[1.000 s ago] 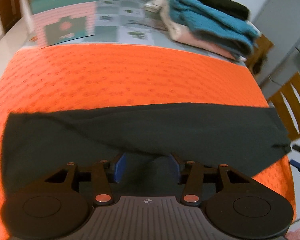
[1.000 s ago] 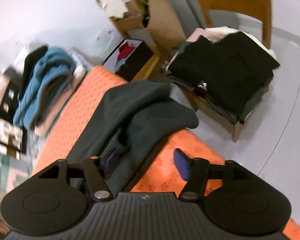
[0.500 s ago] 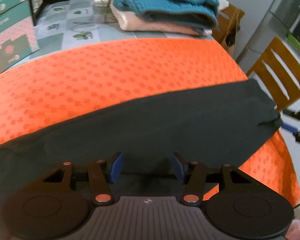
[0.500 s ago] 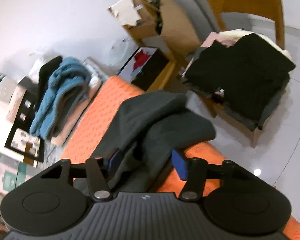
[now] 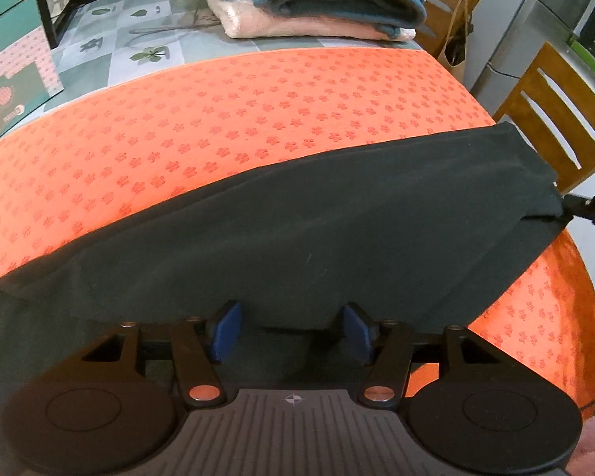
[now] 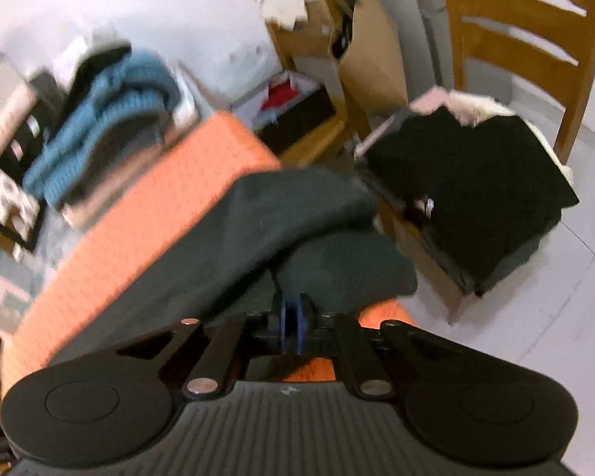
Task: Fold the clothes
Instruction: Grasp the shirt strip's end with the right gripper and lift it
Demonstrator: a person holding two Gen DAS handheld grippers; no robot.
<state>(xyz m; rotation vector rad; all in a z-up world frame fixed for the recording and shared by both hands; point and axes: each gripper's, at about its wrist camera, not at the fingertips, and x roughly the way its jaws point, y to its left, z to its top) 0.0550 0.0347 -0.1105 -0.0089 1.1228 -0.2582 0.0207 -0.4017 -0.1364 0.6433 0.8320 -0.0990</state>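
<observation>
Left wrist view
Left gripper (image 5: 290, 331): released, its blue pads spread wide, nothing between them; it hangs just over the near edge of the garment.
Dark garment (image 5: 297, 246): a dark green-grey cloth lying in a long band across the near part of the orange cloth, running from the lower left up to the right edge.
Orange cloth (image 5: 226, 119): covers the table, printed with small flowers, bare beyond the garment.
Right gripper (image 5: 591, 208): only its black tip shows at the far right, touching the garment's right corner.
Stack of folded clothes (image 5: 317, 0): a teal knit on top of a pale pink piece, at the far end of the table, well apart from the garment.
Boxes (image 5: 8, 59): green and pink, at the far left.
Chair (image 5: 559, 119): wooden, past the table's right edge.

Right wrist view (blurred)
Right gripper (image 6: 292, 327): clenched, the blue pads pressed together, and it looks to be pinching a fold of the dark garment (image 6: 265, 230).
Garment end: bunched in two layers at the corner of the orange cloth (image 6: 146, 214).
Second chair (image 6: 523, 39): beside the table, with a pile of black clothes (image 6: 472, 190) on its seat.
Teal stack (image 6: 103, 123): far left, smeared.
</observation>
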